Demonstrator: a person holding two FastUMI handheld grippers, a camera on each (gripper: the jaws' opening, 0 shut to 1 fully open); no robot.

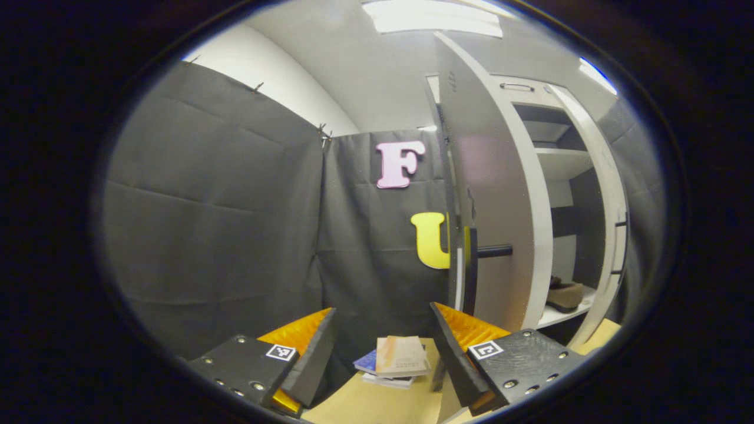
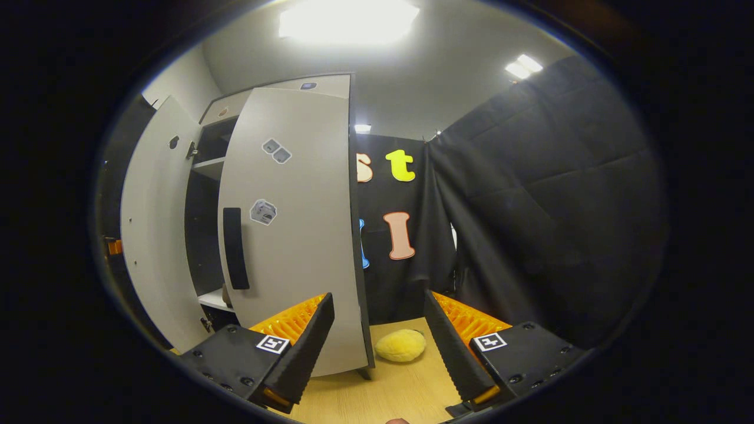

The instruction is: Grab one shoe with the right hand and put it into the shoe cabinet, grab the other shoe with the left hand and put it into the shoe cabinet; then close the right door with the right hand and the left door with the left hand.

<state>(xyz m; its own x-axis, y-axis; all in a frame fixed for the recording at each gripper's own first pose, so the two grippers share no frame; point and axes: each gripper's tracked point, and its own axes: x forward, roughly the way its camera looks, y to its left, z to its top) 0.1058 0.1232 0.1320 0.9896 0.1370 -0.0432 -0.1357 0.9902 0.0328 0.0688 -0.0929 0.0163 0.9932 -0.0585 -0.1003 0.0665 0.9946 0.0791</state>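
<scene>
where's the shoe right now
In the left gripper view, the shoe sits on the cabinet's lower shelf, at the right, between the two open doors.

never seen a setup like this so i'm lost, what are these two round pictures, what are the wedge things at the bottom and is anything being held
Each round picture comes from a small wide-angle camera that rides on a hand-held grabbing tool; a person carries one tool in each hand. The wedges at the bottom are that tool's own two fingers.

In the left gripper view, the left tongs are open and hold nothing. Beyond them a stack of books lies on the wooden surface. The shoe cabinet stands to the right with its left door swung open, and a brown shoe sits on a low shelf inside.

In the right gripper view, the right tongs are also open and empty. Ahead is the cabinet's right door, partly open, with a dark handle. A fluffy yellow thing lies on the surface beside it.
</scene>
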